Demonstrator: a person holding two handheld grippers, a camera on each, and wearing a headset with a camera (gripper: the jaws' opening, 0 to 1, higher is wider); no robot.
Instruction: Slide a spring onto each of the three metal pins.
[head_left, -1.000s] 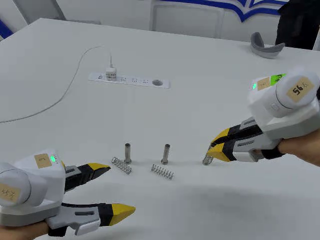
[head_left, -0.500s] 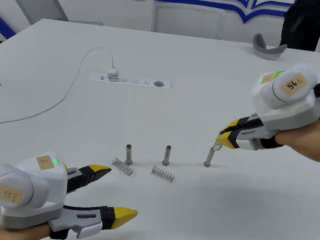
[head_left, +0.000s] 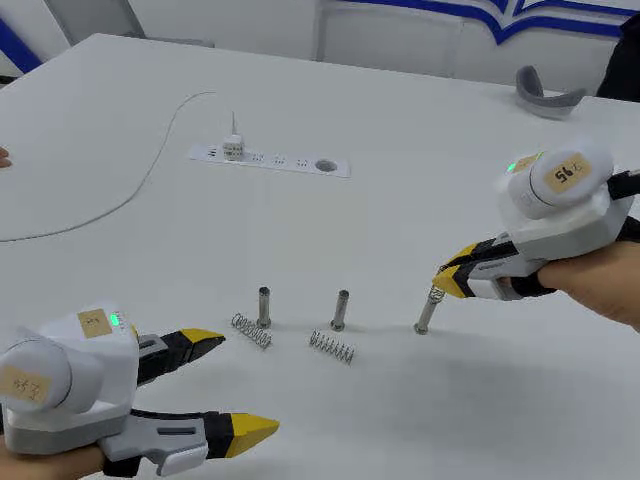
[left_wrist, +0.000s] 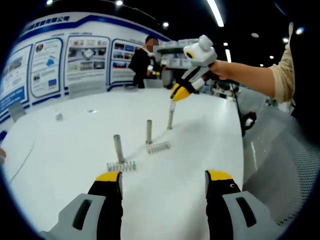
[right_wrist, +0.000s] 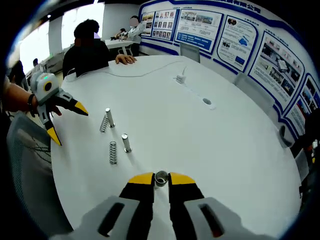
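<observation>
Right gripper (head_left: 443, 283) pinching spring (head_left: 436, 294) at top of right pin (head_left: 425, 318), left gripper (head_left: 248, 385) spread, apart from left spring (head_left: 250, 331) and middle spring (head_left: 332, 347) lying on counter (head_left: 400, 150)

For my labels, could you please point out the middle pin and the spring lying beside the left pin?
middle pin (head_left: 341, 310), head view, mid-shaft.
spring beside the left pin (head_left: 251, 331), head view, middle coils.

The right tongs (right_wrist: 161, 184) pinch a spring (right_wrist: 161, 178), seen end-on between their yellow tips. Beyond, two pins (right_wrist: 109, 117) stand on the white desk (right_wrist: 210, 150), a loose spring (right_wrist: 112, 152) lying beside each. The left tongs (right_wrist: 73, 128) gape at far left.
</observation>
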